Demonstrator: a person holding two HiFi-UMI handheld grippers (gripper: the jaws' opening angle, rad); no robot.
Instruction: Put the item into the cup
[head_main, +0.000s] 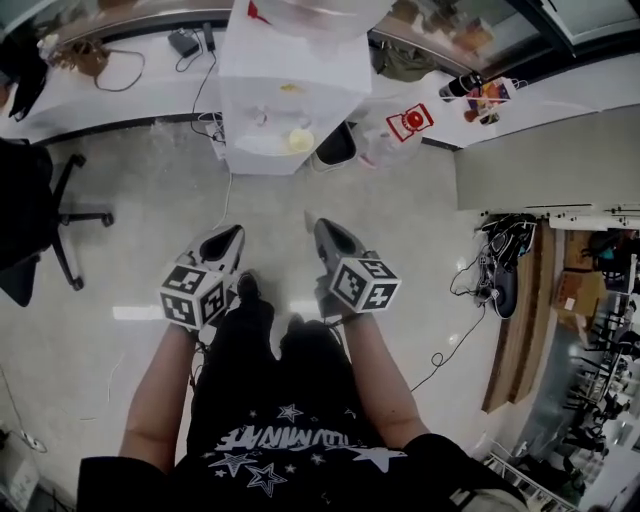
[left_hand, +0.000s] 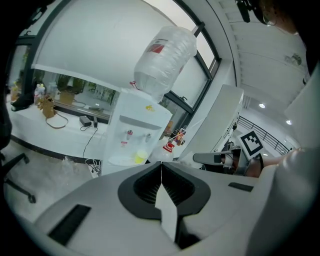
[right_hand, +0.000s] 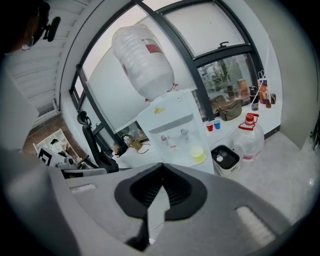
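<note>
left tongs (head_main: 233, 236) and right tongs (head_main: 322, 228) both clamped shut on nothing, low over the floor (head_main: 400, 230); yellow cup (head_main: 300, 140) on water dispenser (head_main: 285, 80) tray at 12 o'clock, well apart, right slightly nearer; item unseen.

Yellow cup (head_main: 300, 140) upright on dispenser tray (head_main: 262, 144).

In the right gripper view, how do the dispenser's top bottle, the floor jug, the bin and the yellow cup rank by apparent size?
1. top bottle
2. floor jug
3. bin, only slightly smaller than the jug
4. yellow cup
</note>
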